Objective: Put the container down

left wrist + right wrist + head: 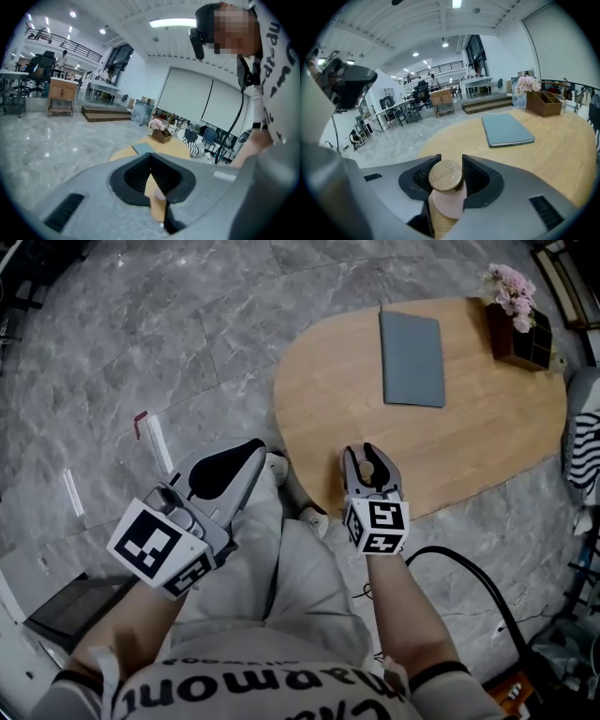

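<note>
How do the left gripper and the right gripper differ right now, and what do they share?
The right gripper clamps a pink, wooden-lidded container; the left gripper has its jaws together, empty. The right gripper reaches over the wooden table at its edge; the left gripper is off the table, over the floor. Both are grey with black pads and a marker cube.

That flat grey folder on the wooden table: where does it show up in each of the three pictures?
Head view: the grey folder lies upper right of centre, on the wooden table.
Left gripper view: the folder is small, near centre, above the jaws.
Right gripper view: the folder is right of centre, beyond the jaws.
Shared landmark: the flower box beyond the folder.
</note>
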### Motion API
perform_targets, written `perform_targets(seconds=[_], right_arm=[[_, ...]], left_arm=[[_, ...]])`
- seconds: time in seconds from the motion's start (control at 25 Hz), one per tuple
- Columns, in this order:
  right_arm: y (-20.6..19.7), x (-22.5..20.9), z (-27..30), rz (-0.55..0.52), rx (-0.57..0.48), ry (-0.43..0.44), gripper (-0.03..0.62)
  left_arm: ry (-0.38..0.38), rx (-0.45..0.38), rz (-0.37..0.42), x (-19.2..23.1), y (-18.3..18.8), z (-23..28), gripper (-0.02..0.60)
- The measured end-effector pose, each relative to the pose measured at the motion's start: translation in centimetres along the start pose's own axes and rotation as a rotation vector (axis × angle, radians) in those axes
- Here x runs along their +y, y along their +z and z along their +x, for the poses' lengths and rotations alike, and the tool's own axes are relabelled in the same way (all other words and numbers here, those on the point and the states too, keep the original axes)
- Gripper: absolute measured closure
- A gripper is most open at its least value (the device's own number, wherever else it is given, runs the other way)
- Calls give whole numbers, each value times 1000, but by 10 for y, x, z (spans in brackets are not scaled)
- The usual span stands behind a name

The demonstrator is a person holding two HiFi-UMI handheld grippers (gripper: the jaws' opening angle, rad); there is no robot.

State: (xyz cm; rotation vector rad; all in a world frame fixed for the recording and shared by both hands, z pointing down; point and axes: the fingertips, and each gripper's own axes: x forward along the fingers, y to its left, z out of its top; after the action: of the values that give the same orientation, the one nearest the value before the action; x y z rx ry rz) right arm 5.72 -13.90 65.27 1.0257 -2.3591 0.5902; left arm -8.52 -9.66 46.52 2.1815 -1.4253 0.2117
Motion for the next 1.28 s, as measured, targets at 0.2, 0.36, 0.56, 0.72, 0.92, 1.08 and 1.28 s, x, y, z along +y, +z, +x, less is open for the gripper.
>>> perform_targets(seconds=[0.2,0.36,0.56,0.72,0.92,1.08,1.28], right_arm=[[-1,3,-1,-29,37,48,464],[-2,8,0,-65,64,88,434],[-2,10,3,-87,87,99,417],[-5,13,2,-98,111,103,375],[6,7,-4,-79,104,74,342],[21,8,-19,-60,105,76,332],[43,18,-55,0,98,87,330]], left_arm=[[67,-44,7,-2,14,-20,566],[108,-83,12,0,24,-31,566],[184,-111,28,11,27,-52,566],[217,-128,24,14,30,-69,566],[238,-150,22,10,32,-85,566],[248,-182,-10,7,35,-93,566],[233,-210,-18,-7,53,-105,566]])
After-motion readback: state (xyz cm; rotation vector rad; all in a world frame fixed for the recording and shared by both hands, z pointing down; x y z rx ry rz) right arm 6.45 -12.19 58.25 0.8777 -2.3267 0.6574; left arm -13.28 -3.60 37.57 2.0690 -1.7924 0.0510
